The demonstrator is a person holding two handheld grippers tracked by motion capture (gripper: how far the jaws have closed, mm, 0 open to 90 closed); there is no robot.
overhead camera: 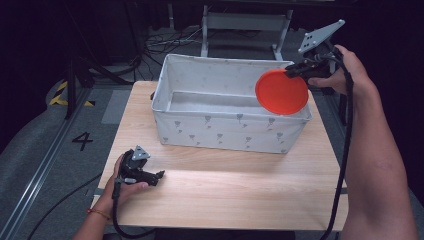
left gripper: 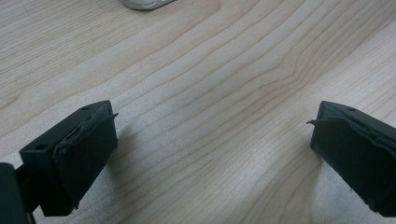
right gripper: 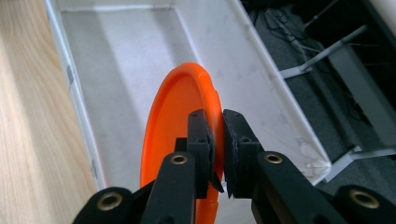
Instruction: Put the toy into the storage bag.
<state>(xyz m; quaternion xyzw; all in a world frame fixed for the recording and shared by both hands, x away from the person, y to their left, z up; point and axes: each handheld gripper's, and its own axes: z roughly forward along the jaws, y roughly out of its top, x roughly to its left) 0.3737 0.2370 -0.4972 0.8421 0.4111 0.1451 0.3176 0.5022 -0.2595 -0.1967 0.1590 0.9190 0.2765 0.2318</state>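
Observation:
An orange plate (overhead camera: pixel 282 92) hangs on edge over the right end of the white fabric bin (overhead camera: pixel 200 131). My right gripper (overhead camera: pixel 295 71) is shut on the plate's upper rim. In the right gripper view the plate (right gripper: pixel 173 116) stands upright between the jaws of that gripper (right gripper: pixel 217 126), above the bin's pale floor (right gripper: pixel 116 70). My left gripper (overhead camera: pixel 159 175) rests low over the wooden table (overhead camera: pixel 230 190) near its front left corner. In the left gripper view its fingers (left gripper: pixel 84 154) stand wide apart, the gripper (left gripper: pixel 212 140) open over bare wood.
The bin holds nothing that I can see. Its near wall faces the table's open front half. Beyond the table are metal frame legs (overhead camera: pixel 240 25), cables and dark floor. A grey floor mat marked 4 (overhead camera: pixel 82 141) lies left of the table.

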